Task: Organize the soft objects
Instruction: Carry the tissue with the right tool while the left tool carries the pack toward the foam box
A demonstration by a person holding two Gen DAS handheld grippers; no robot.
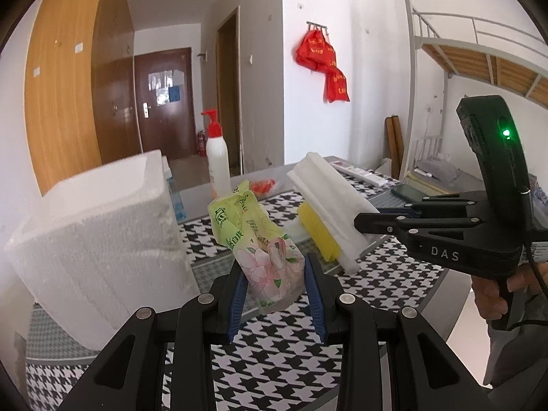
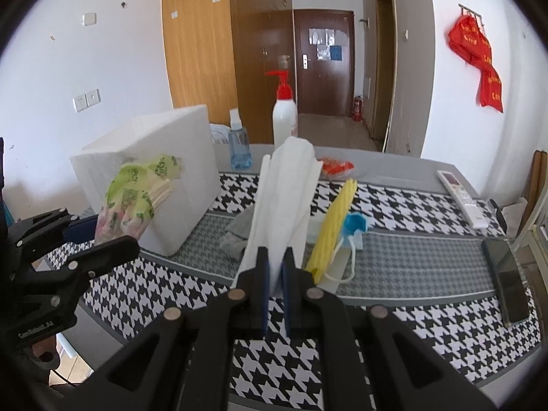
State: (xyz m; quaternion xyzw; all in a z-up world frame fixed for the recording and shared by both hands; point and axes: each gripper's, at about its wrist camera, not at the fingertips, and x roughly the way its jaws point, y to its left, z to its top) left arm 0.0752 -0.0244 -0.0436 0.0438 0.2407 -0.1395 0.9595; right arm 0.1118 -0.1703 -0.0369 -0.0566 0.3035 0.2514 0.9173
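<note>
My left gripper [image 1: 276,287] is shut on a green and pink floral tissue pack [image 1: 263,250], held above the table. The same pack [image 2: 137,198] shows at the left of the right wrist view, in the left gripper [image 2: 92,239]. My right gripper [image 2: 274,275] is shut on a white folded cloth [image 2: 284,198] that stands up from its blue pads. That cloth [image 1: 328,198] and the right gripper [image 1: 363,224] appear at the right of the left wrist view. A yellow sponge cloth [image 2: 337,222] and a blue face mask [image 2: 354,226] lie behind it.
A white foam box [image 1: 102,236] stands at the left on the houndstooth table mat [image 1: 291,352]. At the back stand a white pump bottle [image 2: 285,116] and a blue spray bottle [image 2: 239,147]. An orange packet [image 2: 337,167], a remote [image 2: 462,195] and a phone [image 2: 508,281] lie to the right.
</note>
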